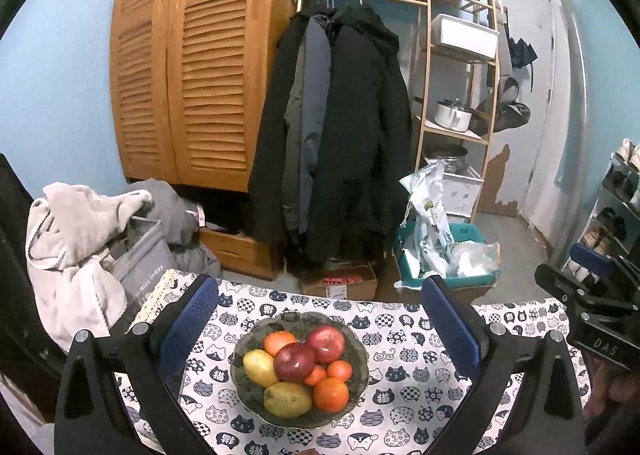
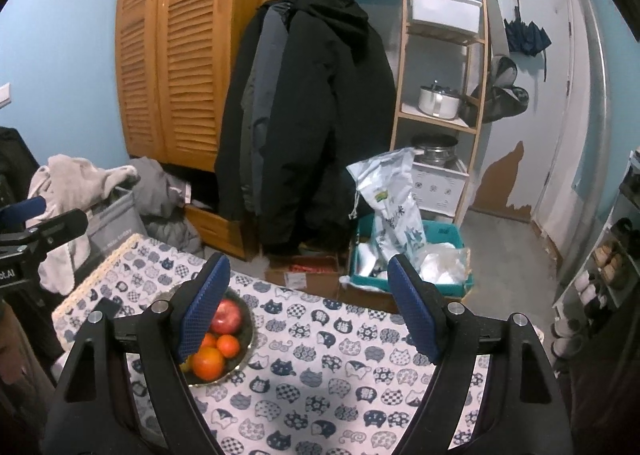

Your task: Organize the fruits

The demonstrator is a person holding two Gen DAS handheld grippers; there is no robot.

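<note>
Fruit fills the glass bowl (image 1: 358,347), which sits on the cat-print tablecloth (image 1: 400,387) straight ahead of the left gripper (image 1: 318,329), framed between its two blue pads. Counted in the left wrist view: two red apples (image 1: 294,362), two yellow-green mangoes (image 1: 287,399), and four orange fruits (image 1: 330,395) of mixed size, one large at the front, one behind the apples and two small ones tucked between. All eight lie inside the rim and none sit on the cloth.

The left gripper hovers above the bowl with its jaws spread wide and nothing between the pads. The right gripper (image 2: 308,309) is likewise wide open and empty; from it the bowl lies ahead and to the left, partly hidden behind its left pad (image 2: 202,307).

Bare cloth surrounds the bowl on every side, with the widest free stretch directly before the right gripper. The table's far edge runs just beyond both sets of fingertips, and its left edge carries a cream crochet trim (image 2: 100,267).

Readable writing is sparse: "DAS" on the black body of the right gripper at the left view's right edge, and "nice today" on a grey fabric bin (image 1: 140,267) beyond the table's left corner. Print on the white bag (image 2: 394,199) in the teal crate (image 2: 448,233) is too small to make out.
</note>
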